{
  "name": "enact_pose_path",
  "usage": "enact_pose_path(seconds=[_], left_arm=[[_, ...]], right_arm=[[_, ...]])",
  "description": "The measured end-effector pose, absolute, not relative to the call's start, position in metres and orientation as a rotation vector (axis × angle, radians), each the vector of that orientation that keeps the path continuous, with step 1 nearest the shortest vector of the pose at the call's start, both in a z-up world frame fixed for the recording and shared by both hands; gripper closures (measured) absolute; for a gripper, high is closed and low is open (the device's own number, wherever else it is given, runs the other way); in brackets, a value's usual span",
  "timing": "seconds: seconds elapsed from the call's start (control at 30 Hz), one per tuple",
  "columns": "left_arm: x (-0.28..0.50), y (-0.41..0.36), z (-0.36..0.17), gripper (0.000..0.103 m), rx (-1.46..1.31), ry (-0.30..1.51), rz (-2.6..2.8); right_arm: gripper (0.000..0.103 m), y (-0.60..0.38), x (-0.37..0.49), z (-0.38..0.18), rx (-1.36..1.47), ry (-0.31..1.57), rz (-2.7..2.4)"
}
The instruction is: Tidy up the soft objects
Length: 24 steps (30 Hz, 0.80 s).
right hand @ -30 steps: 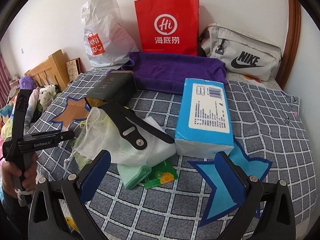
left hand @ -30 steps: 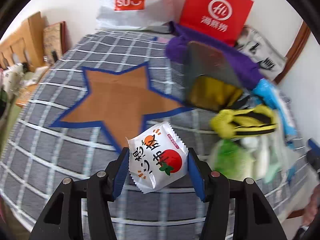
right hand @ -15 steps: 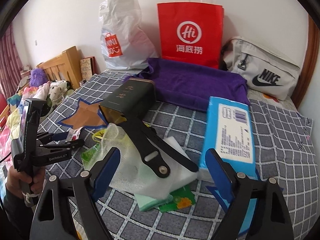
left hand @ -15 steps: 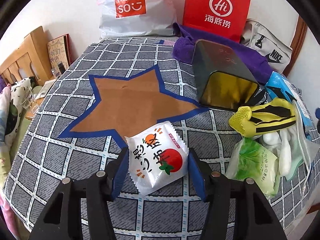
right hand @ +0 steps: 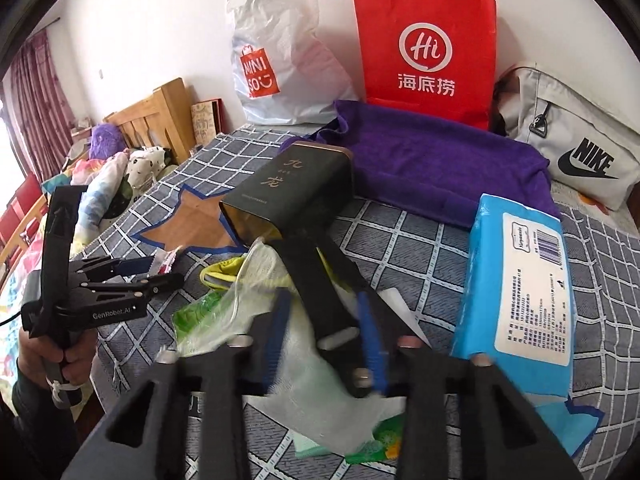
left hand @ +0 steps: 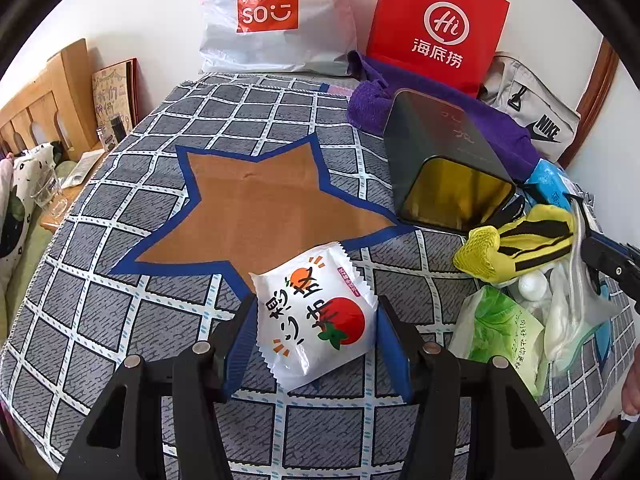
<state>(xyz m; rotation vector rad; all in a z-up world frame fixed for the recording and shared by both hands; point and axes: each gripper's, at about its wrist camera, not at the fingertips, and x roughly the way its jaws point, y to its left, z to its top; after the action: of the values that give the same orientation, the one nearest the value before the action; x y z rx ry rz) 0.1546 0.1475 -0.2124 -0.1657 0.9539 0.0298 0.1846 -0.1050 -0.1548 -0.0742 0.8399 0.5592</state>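
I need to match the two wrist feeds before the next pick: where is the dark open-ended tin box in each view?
Left wrist: the dark tin box lies right of centre, gold-lined opening toward the camera, beside the brown star patch.
Right wrist: it sits centre frame, a black strap running from below its mouth toward the camera.
Shared landmark: the red Haidilao paper bag behind it.

1. Bedspread point(left hand: 100, 320): grey squares, white grid lines, brown star edged in blue.
2. Snack packet point(left hand: 316, 316): white, with red tomato, orange fruit and black characters.
3. Paper bag point(right hand: 426, 52): red, white logo.
4. Towel point(right hand: 440, 160): purple.
5. Tissue pack point(right hand: 516, 296): light blue, white label.
6. Glove point(left hand: 516, 248): yellow, black stripes.
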Motion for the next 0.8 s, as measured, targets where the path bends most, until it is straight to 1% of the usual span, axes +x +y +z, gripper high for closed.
enact_pose_path(seconds=[0.03, 0.17, 0.3, 0.4, 0.47, 0.5, 0.57, 0.6, 0.63, 0.77, 0.8], left_arm=[[0.155, 0.148, -0.212, 0.049, -0.162, 0.953, 0.03], [0.154, 0.147, -0.212, 0.049, -0.162, 0.956, 0.036], [0.152, 0.145, -0.212, 0.049, -0.159, 0.961, 0.043], [0.15, 0.143, -0.212, 0.049, -0.15, 0.965, 0.051], [0.149, 0.141, -0.212, 0.049, -0.142, 0.97, 0.055], [0.149, 0.14, -0.212, 0.049, -0.141, 0.972, 0.056], [0.148, 0.139, -0.212, 0.049, -0.139, 0.975, 0.056], [0.147, 0.139, -0.212, 0.049, -0.141, 0.976, 0.056], [0.146, 0.139, -0.212, 0.048, -0.142, 0.977, 0.055], [0.144, 0.14, -0.212, 0.048, -0.148, 0.98, 0.048], [0.144, 0.14, -0.212, 0.048, -0.15, 0.98, 0.047]], right_arm=[[0.087, -0.106, 0.183, -0.154, -0.07, 0.841, 0.563], [0.089, -0.113, 0.175, -0.146, -0.06, 0.833, 0.556], [0.094, -0.125, 0.168, -0.141, -0.033, 0.828, 0.543], [0.095, -0.132, 0.164, -0.141, -0.021, 0.828, 0.532], [0.093, -0.133, 0.164, -0.142, -0.013, 0.835, 0.524], [0.09, -0.134, 0.164, -0.141, -0.004, 0.836, 0.53], [0.07, -0.132, 0.167, -0.14, 0.019, 0.829, 0.566], [0.052, -0.131, 0.168, -0.14, 0.024, 0.818, 0.573], [0.044, -0.129, 0.17, -0.14, 0.021, 0.807, 0.572], [0.044, -0.116, 0.179, -0.146, -0.008, 0.816, 0.594], [0.046, -0.113, 0.182, -0.149, -0.016, 0.829, 0.6]])
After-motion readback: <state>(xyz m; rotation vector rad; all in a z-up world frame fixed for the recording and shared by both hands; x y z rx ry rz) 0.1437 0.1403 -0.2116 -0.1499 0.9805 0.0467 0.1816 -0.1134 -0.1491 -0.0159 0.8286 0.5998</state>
